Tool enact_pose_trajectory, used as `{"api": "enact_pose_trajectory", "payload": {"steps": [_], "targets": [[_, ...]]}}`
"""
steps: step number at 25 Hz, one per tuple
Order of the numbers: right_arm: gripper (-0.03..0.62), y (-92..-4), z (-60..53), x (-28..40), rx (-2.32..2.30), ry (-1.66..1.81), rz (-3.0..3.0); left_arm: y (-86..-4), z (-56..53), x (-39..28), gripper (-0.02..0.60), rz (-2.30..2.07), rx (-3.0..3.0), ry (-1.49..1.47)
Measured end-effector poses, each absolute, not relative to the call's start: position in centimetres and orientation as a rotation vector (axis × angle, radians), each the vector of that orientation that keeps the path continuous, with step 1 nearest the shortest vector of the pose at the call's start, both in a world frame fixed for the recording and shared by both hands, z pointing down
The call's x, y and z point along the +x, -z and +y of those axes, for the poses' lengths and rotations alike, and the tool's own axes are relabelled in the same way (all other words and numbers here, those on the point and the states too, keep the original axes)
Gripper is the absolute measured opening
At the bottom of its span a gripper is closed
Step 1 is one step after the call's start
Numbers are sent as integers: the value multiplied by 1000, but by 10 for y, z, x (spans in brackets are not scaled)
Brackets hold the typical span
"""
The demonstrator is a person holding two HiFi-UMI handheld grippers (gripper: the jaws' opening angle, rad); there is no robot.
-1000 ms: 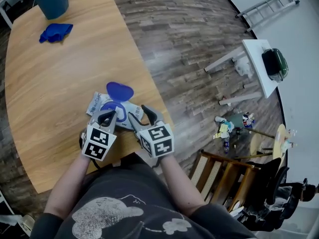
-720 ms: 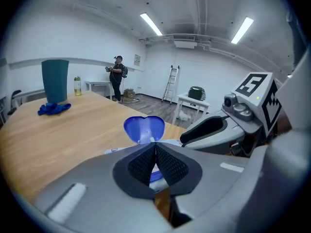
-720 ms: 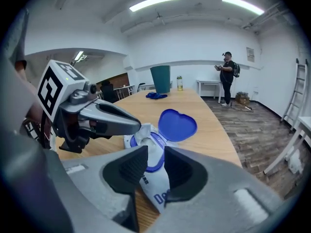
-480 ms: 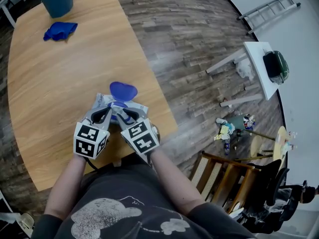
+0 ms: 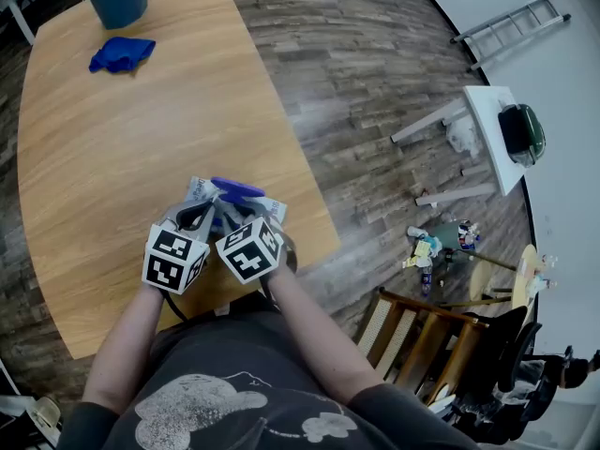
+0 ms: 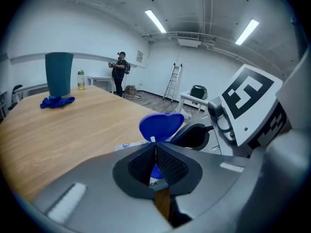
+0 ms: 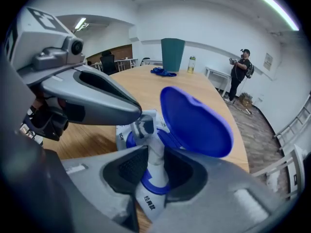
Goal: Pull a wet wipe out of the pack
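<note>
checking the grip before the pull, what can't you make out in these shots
Head view: left gripper and right gripper cover most of the pack, hiding its opening.
Right gripper view: its fingers, just closed on the wipe, cover most of the pack's label.
Left gripper view: shut fingers show only a white sliver; pack film or wipe, too small to tell.

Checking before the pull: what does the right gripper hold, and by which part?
The wet wipe, by the white tuft standing out of the pack's opening; the right gripper's jaws have just been closing on it.
</note>
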State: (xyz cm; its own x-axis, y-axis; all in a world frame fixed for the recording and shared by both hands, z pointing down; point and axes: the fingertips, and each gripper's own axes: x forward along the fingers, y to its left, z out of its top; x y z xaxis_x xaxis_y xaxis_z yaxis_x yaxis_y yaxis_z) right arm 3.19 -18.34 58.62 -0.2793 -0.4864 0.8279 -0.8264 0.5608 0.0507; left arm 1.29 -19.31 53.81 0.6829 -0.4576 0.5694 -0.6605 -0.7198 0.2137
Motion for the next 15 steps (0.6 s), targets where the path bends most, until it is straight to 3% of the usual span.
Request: {"api": "enact_pose_trajectory", "payload": {"steps": [4, 8, 15], "targets": [[85, -588, -185, 34, 1081, -510, -1912, -540, -195, 13, 20, -866, 2489, -685], [17, -586, -187, 40, 1087, -478, -1908, -538, -196, 14, 20, -870, 2490, -679], [3, -571, -186, 40, 1099, -512, -1972, -534, -197, 13, 20, -884, 2479, -656]]}}
